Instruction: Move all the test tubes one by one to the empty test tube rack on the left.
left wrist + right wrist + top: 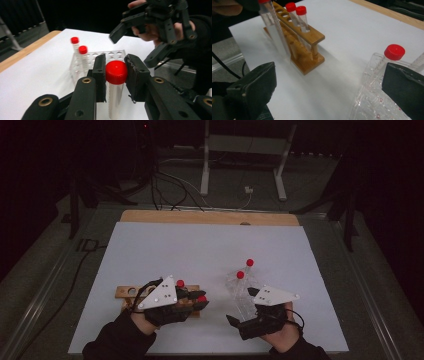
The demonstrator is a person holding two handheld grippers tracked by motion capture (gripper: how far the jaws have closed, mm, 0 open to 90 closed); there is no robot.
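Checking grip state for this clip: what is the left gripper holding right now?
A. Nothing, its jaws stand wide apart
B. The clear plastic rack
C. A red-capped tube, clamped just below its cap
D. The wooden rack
C: in the left gripper view the left gripper has both pads pressed against the red-capped tube at its cap, with the clear plastic rack standing apart behind it.
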